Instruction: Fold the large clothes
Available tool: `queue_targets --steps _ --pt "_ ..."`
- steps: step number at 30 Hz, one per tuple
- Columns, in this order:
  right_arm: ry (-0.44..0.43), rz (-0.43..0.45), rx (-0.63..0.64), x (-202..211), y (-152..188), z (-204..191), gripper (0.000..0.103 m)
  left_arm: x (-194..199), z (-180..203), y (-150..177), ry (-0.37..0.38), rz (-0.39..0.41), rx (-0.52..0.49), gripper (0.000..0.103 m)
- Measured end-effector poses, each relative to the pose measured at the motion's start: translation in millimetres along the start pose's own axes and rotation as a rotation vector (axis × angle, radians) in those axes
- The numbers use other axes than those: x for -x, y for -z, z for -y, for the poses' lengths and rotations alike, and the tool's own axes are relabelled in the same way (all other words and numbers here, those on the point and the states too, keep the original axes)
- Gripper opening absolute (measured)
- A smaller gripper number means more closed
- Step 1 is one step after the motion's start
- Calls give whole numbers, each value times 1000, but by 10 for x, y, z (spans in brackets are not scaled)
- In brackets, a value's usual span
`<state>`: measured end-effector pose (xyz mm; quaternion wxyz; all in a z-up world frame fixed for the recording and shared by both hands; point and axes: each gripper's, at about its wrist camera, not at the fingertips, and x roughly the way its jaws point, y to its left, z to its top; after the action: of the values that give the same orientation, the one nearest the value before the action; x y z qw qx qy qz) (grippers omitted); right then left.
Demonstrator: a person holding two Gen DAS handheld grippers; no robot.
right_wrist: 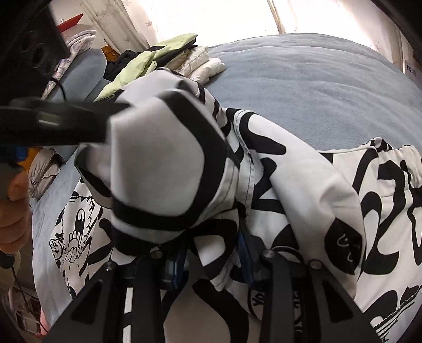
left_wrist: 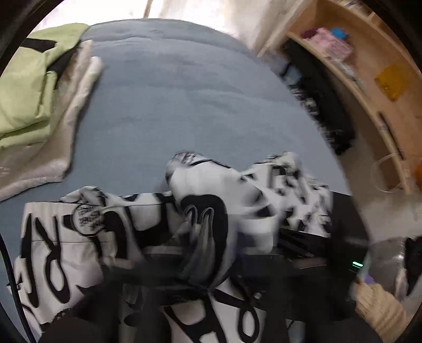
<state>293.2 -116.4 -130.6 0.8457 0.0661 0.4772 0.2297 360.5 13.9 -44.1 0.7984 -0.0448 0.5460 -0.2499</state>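
A large white garment with black cartoon print (left_wrist: 79, 237) lies crumpled on the blue-grey bed (left_wrist: 171, 92). In the left wrist view my left gripper (left_wrist: 195, 285) is shut on a bunched fold of the garment, its fingers blurred and mostly covered by cloth. In the right wrist view the garment (right_wrist: 303, 184) spreads over the bed (right_wrist: 303, 79), and my right gripper (right_wrist: 211, 253) is shut on a raised fold of it. The other gripper (right_wrist: 66, 121) reaches in from the left, gripping the same lifted cloth.
A folded pale green jacket (left_wrist: 31, 87) sits on folded white clothes (left_wrist: 76, 87) at the bed's left side; the stack also shows in the right wrist view (right_wrist: 163, 50). A wooden shelf (left_wrist: 369, 79) with small items stands to the right of the bed. Bright curtains (right_wrist: 211, 15) hang behind.
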Motion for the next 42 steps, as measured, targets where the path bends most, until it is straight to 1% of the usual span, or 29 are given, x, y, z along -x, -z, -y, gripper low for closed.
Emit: queue_targets --steps 1,3,4,5,6,7,8,9,11,12,14,16,17,19,22,24,25,26,27,28,29,30,32,33,35,37,38,39,42 --pt "-3 1 -4 34 15 1 35 28 29 -17 -19 30 -5 3" --pt "-12 32 -9 138 12 -24 35 209 155 5 -59 131 -79 2" --pt "-17 49 -17 203 13 -37 35 331 233 64 -64 186 -130 2" --pt "-27 68 -27 283 24 -41 35 488 336 163 -68 258 -205 2" --pt "-48 97 -36 406 57 -45 36 614 414 288 -73 313 -274 2" --pt "-61 116 -40 500 91 -48 40 712 490 419 -85 359 -336 2" --pt "-80 127 -43 618 153 -50 48 832 584 678 -111 428 -429 2" --pt "-106 122 -50 702 222 -41 52 890 629 900 -130 471 -500 2" --pt "-166 94 -74 836 393 -14 58 908 727 1321 -182 511 -626 2" --pt "-191 78 -83 875 470 -1 60 862 751 1567 -215 507 -696 3" --pt "-225 38 -109 963 685 34 62 658 740 2052 -294 454 -805 3" --pt "-226 -16 -139 1025 889 55 62 484 675 2373 -345 390 -840 3" --pt "-230 -35 -160 1047 961 65 62 425 631 2497 -361 368 -837 3" --pt "-261 -56 -229 1128 1097 81 62 391 594 2623 -369 345 -809 4" --pt "-302 -32 -316 1279 1127 88 64 503 580 2648 -340 353 -723 5" --pt "-333 -3 -366 1393 1098 71 72 597 578 2604 -295 345 -658 8" --pt "-345 16 -393 1463 1063 47 79 632 579 2576 -273 337 -630 9" --pt "-357 34 -411 1501 1022 12 80 705 554 2561 -245 327 -597 16" --pt "-368 53 -428 1551 978 -25 80 760 546 2543 -213 312 -564 27" --pt "-382 68 -449 1600 919 -68 80 799 551 2526 -182 300 -530 32" --pt "-393 79 -469 1622 862 -100 81 827 567 2513 -158 294 -502 45" --pt "-396 84 -492 1633 810 -132 81 872 564 2497 -119 291 -461 54" --pt "-401 74 -543 1615 723 -179 82 960 552 2476 -39 285 -391 56" --pt "-426 67 -569 1584 689 -200 82 995 538 2463 6 272 -356 57" --pt "-430 62 -597 1543 642 -226 82 1042 483 2439 105 235 -279 59" --pt "-403 59 -635 1491 589 -235 82 1041 416 2426 184 213 -212 62" --pt "-392 53 -663 1442 576 -216 82 1035 358 2418 249 198 -156 64" --pt "-383 44 -707 1374 553 -182 82 1017 329 2417 290 190 -119 64" --pt "-329 24 -769 1231 526 -104 82 916 147 2396 439 172 51 65"
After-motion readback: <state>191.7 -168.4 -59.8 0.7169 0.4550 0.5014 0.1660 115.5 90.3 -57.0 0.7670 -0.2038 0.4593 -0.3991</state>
